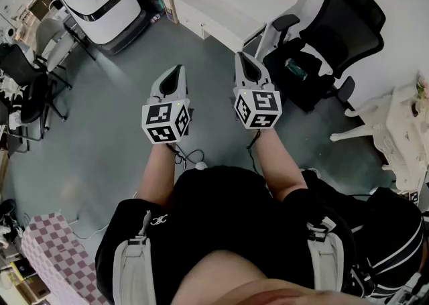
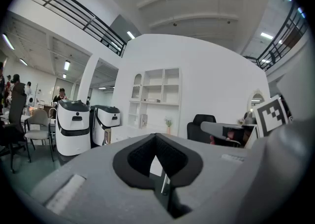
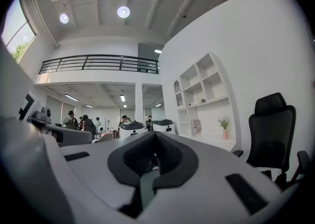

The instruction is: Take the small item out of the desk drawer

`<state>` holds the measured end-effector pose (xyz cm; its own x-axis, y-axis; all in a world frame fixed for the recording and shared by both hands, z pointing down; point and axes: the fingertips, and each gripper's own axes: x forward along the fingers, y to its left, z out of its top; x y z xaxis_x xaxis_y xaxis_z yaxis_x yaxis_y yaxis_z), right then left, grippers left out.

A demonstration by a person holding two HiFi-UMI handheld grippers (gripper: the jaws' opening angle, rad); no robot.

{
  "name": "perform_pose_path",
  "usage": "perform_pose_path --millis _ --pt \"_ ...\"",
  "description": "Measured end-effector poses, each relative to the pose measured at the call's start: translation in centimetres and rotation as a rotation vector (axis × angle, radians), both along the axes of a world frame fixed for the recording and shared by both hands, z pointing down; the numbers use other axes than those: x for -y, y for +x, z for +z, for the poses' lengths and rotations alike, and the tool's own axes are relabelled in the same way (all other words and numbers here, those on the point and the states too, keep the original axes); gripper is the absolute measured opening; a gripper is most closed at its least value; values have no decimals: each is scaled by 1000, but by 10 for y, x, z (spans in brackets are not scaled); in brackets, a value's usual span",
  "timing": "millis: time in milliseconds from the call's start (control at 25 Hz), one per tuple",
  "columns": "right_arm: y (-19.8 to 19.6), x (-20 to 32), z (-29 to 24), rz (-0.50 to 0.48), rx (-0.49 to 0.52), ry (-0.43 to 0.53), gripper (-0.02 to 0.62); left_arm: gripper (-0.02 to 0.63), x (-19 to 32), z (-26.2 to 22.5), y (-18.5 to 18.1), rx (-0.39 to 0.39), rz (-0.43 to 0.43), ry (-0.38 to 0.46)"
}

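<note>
Big grey floor (image 1: 107, 116) all round. The white desk (image 1: 218, 5) sat well ahead of the person, with a black office chair (image 1: 338, 32) just off to its right. Both tools were held out over the floor side by side, well apart from the desk. The left gripper (image 1: 177, 70) was pinched fully closed with nothing in it, and the right gripper (image 1: 241, 57) was the same. Couldn't make out the small item or its drawer from anywhere.
</note>
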<state>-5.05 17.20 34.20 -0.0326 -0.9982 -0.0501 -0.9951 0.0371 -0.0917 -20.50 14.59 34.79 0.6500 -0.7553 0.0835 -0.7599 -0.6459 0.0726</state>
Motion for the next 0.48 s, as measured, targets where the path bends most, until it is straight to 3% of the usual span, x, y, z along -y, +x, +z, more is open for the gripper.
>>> perform_pose_path --millis 480 --pt "-11 3 -6 32 -26 8 -5 15 6 -4 -6 -8 24 -3"
